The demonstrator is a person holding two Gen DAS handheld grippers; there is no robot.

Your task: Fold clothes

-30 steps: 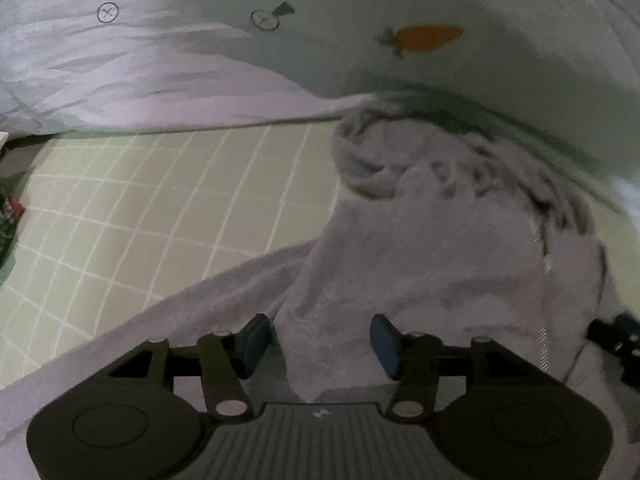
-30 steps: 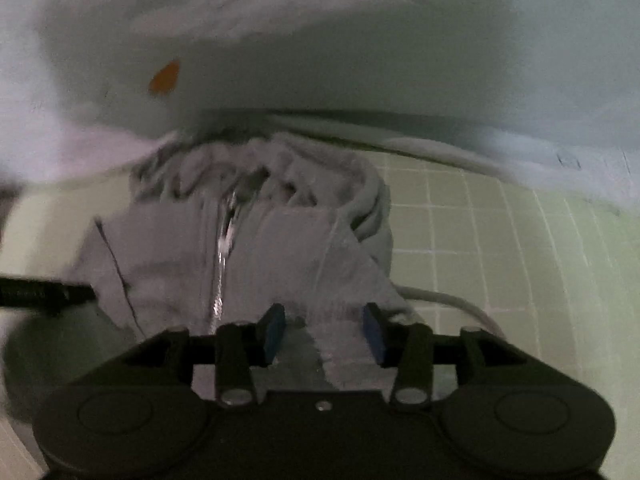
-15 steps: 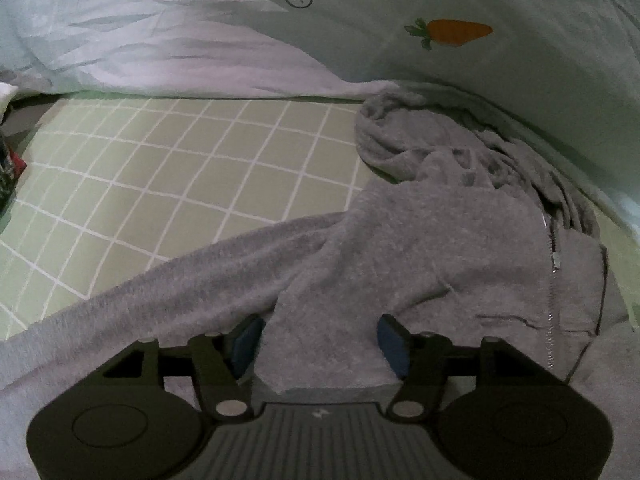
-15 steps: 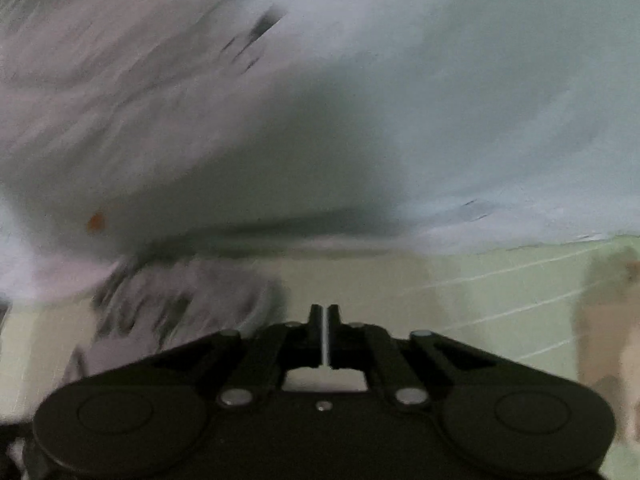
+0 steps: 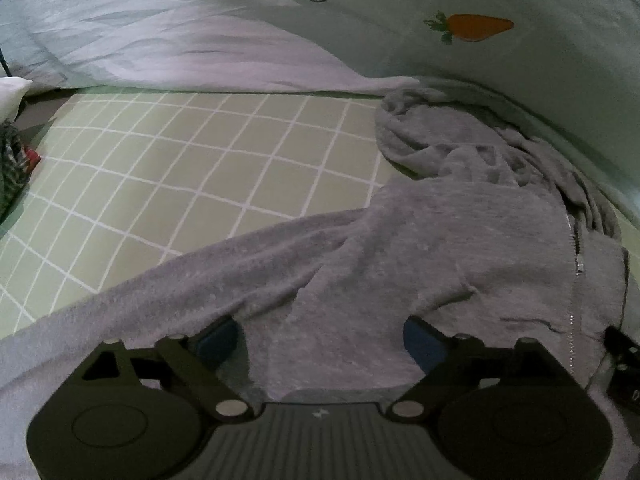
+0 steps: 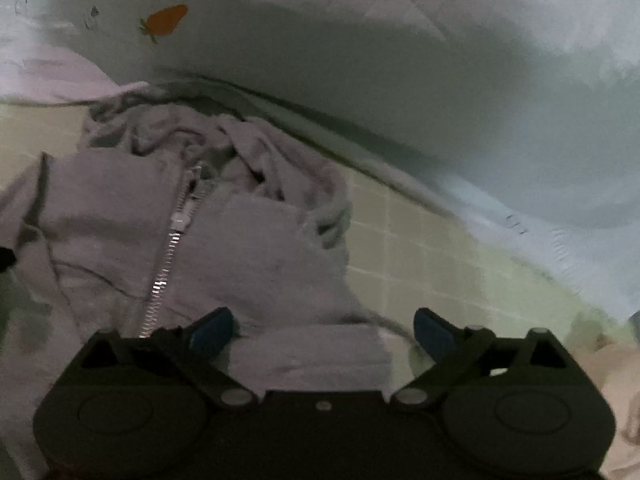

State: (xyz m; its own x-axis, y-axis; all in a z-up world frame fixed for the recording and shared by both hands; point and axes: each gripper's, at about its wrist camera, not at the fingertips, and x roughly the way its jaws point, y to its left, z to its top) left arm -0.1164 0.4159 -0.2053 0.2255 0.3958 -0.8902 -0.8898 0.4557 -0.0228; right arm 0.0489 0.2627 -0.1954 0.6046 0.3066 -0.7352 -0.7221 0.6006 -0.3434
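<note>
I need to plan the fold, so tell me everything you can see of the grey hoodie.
The hoodie is grey fleece-like knit with a silver zipper up the front, closed as far as visible. It lies face up on the green checked sheet, its hood bunched against the pale duvet. One sleeve stretches out sideways. Both the left gripper and right gripper straddle its hem, jaws opening, pads clear of the cloth.

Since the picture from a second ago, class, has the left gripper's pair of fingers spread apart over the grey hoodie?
Yes. The left gripper is opening: its blue fingers now stand further apart over the grey hoodie, not pressing it.
</note>
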